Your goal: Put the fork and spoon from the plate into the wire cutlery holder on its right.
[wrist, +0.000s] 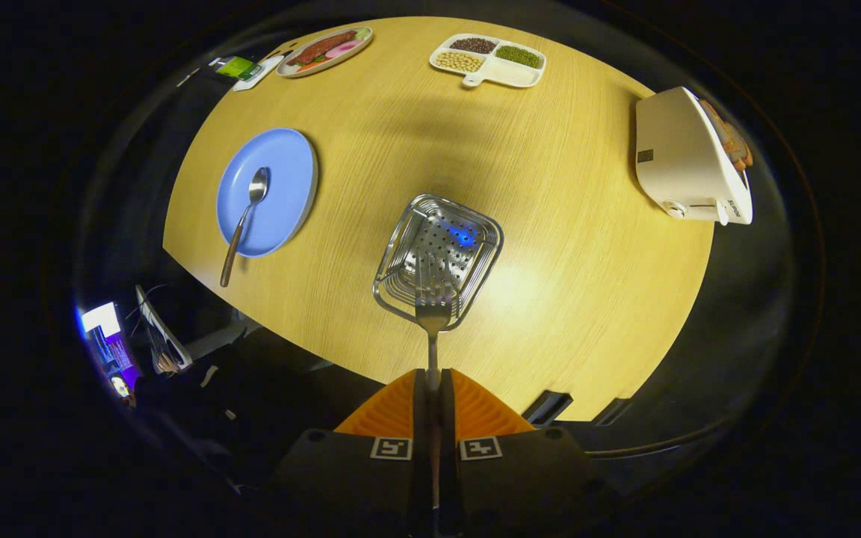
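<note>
Wood-grain yellow table [565,224] lies open around your square wire cutlery holder [438,258]. Round blue plate [285,190] sits well left, wooden-handled spoon [245,217] overhanging its near rim. Your gripper [434,388] clamps the steel fork [433,317], tines above the holder's near edge.

Lit brightly from overhead, with glare on the table [520,291] just beyond the fingers [475,411], soft shadow farther out. Sharp at centre, bent and dim toward the rim.
</note>
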A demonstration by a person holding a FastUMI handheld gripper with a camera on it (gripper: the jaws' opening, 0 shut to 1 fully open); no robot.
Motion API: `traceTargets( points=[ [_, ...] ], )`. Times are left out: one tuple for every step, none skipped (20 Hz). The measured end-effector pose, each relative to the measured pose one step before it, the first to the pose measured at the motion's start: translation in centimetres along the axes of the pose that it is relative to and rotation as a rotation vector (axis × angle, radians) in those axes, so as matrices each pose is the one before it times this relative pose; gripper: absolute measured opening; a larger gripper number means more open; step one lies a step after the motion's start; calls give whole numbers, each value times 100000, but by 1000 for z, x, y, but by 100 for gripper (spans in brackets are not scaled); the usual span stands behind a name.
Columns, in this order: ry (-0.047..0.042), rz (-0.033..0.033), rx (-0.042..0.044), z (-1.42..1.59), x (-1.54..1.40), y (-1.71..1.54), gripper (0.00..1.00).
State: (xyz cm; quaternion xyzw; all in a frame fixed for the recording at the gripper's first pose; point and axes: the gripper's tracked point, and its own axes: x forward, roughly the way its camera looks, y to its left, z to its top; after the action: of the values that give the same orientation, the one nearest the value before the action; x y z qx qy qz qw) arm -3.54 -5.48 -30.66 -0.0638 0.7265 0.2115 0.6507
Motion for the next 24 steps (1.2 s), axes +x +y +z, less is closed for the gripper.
traceTargets(
  points=[
    [2949,-2106,-790,265,327,-526,8],
    [3213,-2555,-1083,222,386,-615,8],
    [3014,-2313,-884,192,336,-269,8],
    [1469,-495,-495,316,205,67,8],
    [1258,-22,-464,354,273,234,9],
    [1058,-119,-437,208,129,205,9],
    [834,-172,-484,238,178,222,9],
    [1035,-169,-412,122,151,218,10],
    [700,-171,-508,216,135,151,10],
    [111,-115,-94,229,99,156,11],
    [-612,39,111,372,83,116,11],
    [-853,75,253,219,36,125,12],
    [-582,-697,-358,34,59,-104,14],
    [-866,-903,-443,151,-233,-202,15],
    [-1374,-153,-16,87,-74,-63,16],
    [-2054,241,293,209,-136,25,16],
    [-2963,202,327,278,-98,-22,16],
    [-3576,190,612,365,-297,15,18],
    [-4394,344,768,387,-384,22,18],
    [-4801,931,708,507,-493,251,18],
    [-5374,1164,1016,553,-597,472,18],
    [-5482,1766,1026,547,-614,582,21],
    [-5292,1911,1368,549,-653,740,25],
    [-5330,1475,1131,590,-678,722,35]
  ],
)
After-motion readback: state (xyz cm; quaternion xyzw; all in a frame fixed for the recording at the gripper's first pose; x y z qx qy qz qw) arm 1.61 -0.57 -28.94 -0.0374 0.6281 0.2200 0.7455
